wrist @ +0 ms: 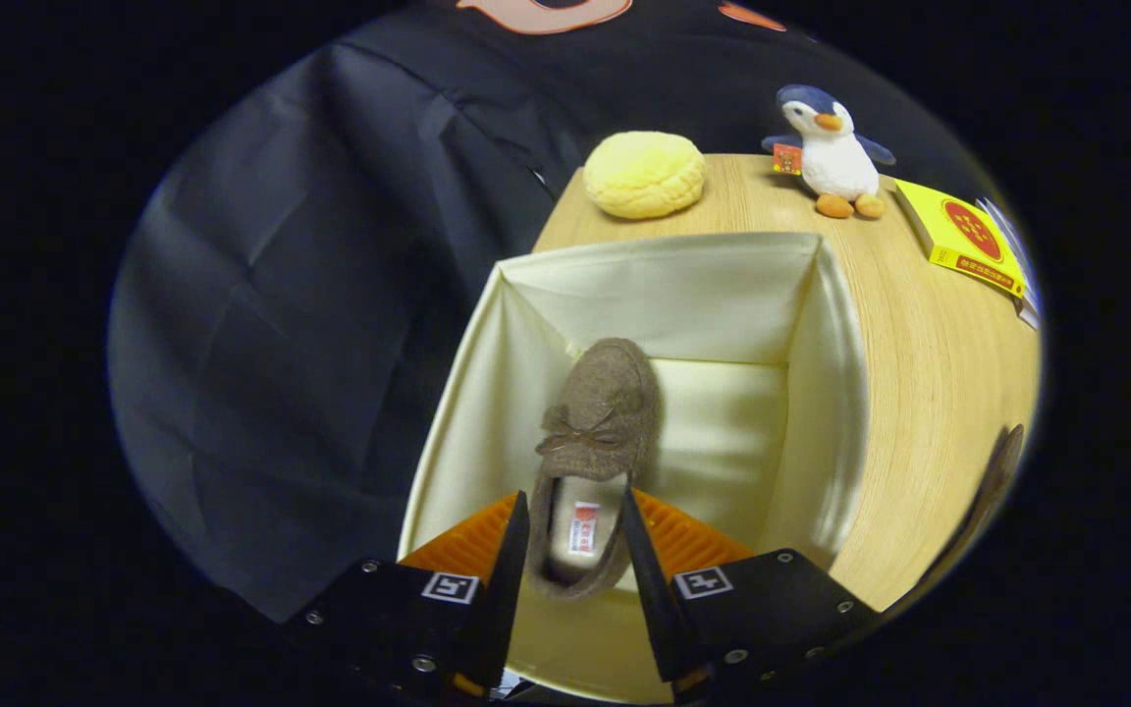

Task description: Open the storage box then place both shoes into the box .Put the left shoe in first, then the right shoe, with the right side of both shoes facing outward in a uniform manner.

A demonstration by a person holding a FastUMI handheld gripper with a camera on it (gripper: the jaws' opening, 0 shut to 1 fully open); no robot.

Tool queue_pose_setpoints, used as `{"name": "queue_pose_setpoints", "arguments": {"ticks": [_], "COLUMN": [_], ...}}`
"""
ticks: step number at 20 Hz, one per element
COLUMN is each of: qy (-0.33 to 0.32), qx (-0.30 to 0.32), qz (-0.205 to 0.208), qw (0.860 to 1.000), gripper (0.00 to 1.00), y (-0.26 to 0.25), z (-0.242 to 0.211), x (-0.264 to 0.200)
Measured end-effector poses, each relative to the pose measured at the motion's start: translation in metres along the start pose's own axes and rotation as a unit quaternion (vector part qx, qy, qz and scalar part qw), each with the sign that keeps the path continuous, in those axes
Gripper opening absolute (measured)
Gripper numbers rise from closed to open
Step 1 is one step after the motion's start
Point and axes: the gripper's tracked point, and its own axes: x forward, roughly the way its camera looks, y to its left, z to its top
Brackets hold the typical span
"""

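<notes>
Right in front of me, my gripper (575,555) holds the heel of a brown fuzzy shoe (593,442). Both fingers (505,574) press on its sides, so it is pinched tight. I can see the pale inside of the shoe and a little bow on top. Its toe points away from me, down into the open storage box (826,393). That box is cream inside and sits on a wooden table (929,393). Beyond the box, on the table, I see a round yellow cushion (644,174), a toy penguin (833,152) and a yellow book (963,236). Something dark lies on the table off to the right of the box (993,481); I cannot tell what it is.
</notes>
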Motion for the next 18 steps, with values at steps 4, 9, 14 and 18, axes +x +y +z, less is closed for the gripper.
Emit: {"name": "queue_pose_setpoints", "arguments": {"ticks": [4,9,14,18], "qy": [-0.067,-0.155,-0.204,-0.204], "qx": [-0.024,-0.050,-0.023,0.001], "qz": [0.017,-0.044,-0.115,-0.184], "qw": [0.997,0.986,0.972,0.962], "gripper": [0.80,0.97,0.98,0.98], "y": [-0.026,-0.112,-0.203,-0.282], "z": [0.014,0.014,-0.009,-0.041], "x": [-0.059,-0.123,-0.182,-0.204]}}
